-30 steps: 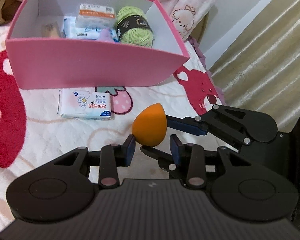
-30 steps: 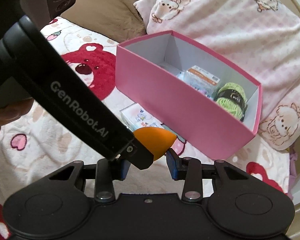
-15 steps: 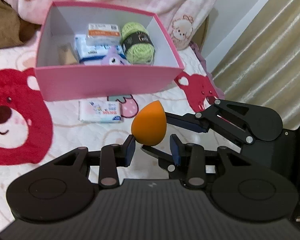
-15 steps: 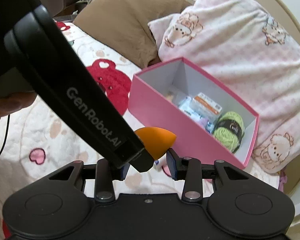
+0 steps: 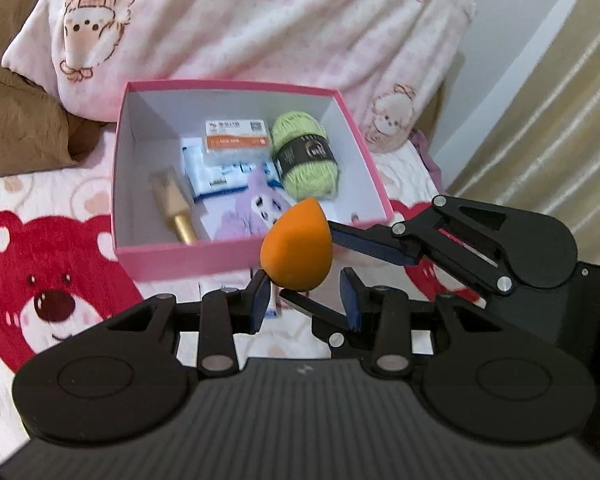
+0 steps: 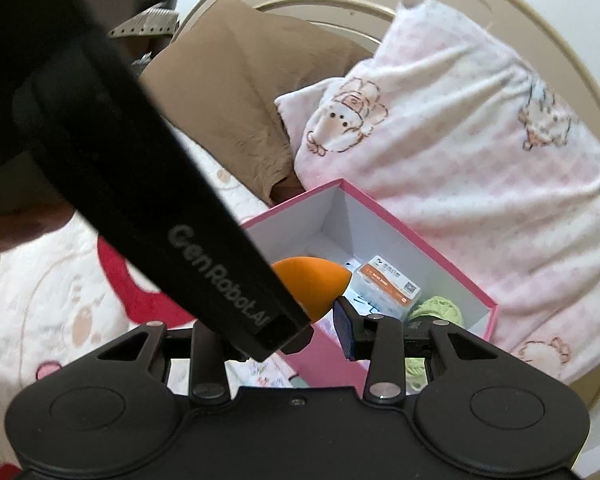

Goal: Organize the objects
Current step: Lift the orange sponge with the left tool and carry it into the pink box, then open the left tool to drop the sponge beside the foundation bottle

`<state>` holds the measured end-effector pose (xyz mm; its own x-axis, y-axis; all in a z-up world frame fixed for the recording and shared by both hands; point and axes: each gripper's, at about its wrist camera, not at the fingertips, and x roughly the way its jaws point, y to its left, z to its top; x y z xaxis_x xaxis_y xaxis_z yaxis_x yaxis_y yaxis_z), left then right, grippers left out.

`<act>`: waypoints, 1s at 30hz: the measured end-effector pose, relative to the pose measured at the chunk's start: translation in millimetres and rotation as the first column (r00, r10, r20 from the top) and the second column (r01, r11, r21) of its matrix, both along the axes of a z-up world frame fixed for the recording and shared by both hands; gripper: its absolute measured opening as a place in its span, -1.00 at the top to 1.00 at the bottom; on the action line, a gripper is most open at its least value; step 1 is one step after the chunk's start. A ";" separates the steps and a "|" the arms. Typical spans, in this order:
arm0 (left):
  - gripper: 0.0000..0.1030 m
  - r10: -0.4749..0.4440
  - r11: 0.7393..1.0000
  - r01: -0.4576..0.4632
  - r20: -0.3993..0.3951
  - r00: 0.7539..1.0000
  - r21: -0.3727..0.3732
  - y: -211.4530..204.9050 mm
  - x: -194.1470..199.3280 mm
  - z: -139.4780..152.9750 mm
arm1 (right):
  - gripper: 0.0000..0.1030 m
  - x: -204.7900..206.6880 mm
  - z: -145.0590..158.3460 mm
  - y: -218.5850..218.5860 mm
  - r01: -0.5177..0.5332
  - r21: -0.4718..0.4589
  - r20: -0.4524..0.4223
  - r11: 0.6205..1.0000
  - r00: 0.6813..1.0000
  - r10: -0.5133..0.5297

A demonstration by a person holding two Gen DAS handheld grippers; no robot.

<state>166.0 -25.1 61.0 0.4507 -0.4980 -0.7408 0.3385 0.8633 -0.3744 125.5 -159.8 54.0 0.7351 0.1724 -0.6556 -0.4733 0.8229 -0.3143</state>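
An orange teardrop sponge (image 5: 296, 246) hangs in the air just in front of the open pink box (image 5: 228, 85). My left gripper (image 5: 304, 300) is shut on its lower part from both sides. My right gripper (image 5: 312, 266) comes in from the right, one finger above the sponge and one below, and is shut on it too. In the right wrist view the sponge (image 6: 312, 280) lies sideways with its tip against the right gripper's (image 6: 296, 332) pad. One finger (image 6: 220, 272) of the left gripper crosses in front and hides the other pad.
The box holds a green yarn ball (image 5: 306, 160), an orange-labelled packet (image 5: 236, 144), a purple toy (image 5: 256, 204), a brass-tipped brush (image 5: 172, 208) and a blue-white pack (image 5: 204, 176). A tissue pack (image 6: 264, 372) lies on the bear-print cover. Pink pillow (image 5: 260, 20) and brown cushion (image 5: 16, 120) stand behind.
Both grippers have risen together with the sponge still between them. The box now shows from higher up, its inside fully in sight, and the sponge overlaps its near wall.
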 end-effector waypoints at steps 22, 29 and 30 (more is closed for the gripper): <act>0.30 0.202 0.979 -0.194 -0.281 0.938 0.057 -15.9 147.6 -95.6 | 0.13 177.6 -91.6 -44.9 0.138 0.210 -0.468 0.968 0.883 -0.024; 0.17 0.252 0.966 -0.257 -0.290 0.923 0.022 -12.9 147.8 -103.4 | -0.26 186.3 -100.2 -49.1 0.175 0.206 -0.478 0.963 0.876 -0.057; 0.12 0.265 0.963 -0.270 -0.280 0.923 0.020 -12.2 146.2 -101.7 | -0.27 187.4 -99.0 -53.1 0.188 0.207 -0.472 0.960 0.879 -0.070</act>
<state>312.1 -37.2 -40.7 0.3472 -0.4020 -0.8472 -0.0236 0.8994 -0.4365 312.9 -212.9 -45.0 0.3905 0.2912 -0.8733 -0.3988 0.9085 0.1246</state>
